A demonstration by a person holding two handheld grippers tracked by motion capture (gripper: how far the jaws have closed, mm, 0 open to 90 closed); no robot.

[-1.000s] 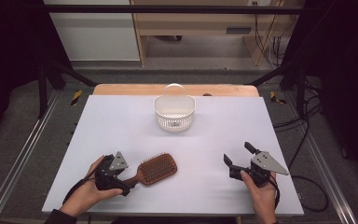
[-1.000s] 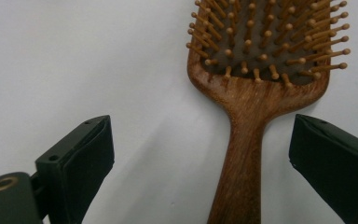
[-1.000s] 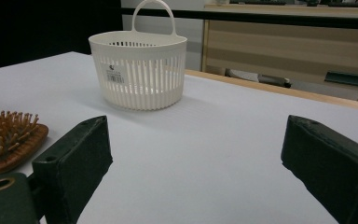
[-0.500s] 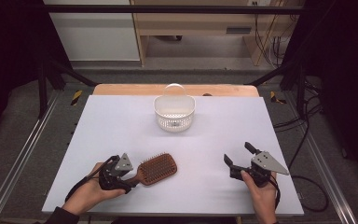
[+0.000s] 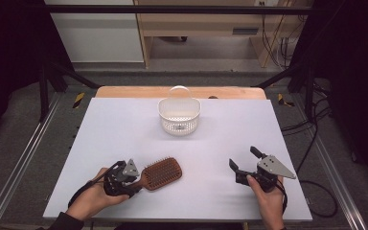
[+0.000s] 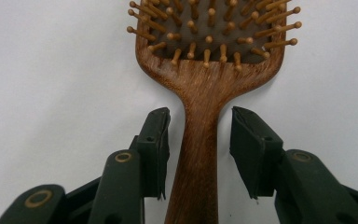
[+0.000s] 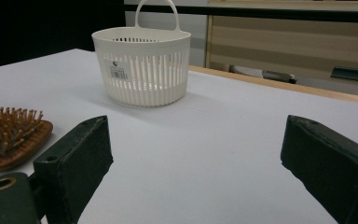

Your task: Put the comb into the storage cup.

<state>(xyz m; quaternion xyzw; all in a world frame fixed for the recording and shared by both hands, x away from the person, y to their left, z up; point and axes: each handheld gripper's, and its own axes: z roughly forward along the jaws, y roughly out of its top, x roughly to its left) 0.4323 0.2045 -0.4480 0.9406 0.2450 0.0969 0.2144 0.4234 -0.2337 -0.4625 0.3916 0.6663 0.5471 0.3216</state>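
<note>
On the desk [image 5: 124,124] in the high view, your left hand-held gripper [image 5: 133,178] sits near the front left edge, pointing right at the handle end of the wooden hairbrush [image 5: 162,173]. That brush lies bristles up, just beside the gripper and well short of the white basket [image 5: 178,117], which stands toward the far middle of the desk. Your right hand-held gripper [image 5: 242,164] rests on the front right part of the desk, well apart from both brush and basket, its jaws spread wide with nothing between them.

Along the left gripper view, the hairbrush [image 6: 205,93] runs straight up the middle, handle down and bristle head at the top. Your left hand-held gripper [image 6: 200,135] has its jaws either side of the handle; they have just been closing in and now stand narrow. A thin strip of desk shows on each side of the handle, so the pads do not press on the wood yet.

From the right gripper view, your right hand-held gripper [image 7: 196,154] stands wide open over bare desk [image 7: 214,140]. The basket [image 7: 142,65] stands upright ahead, handle raised, and the edge of the hairbrush [image 7: 9,135] lies at the left.
</note>
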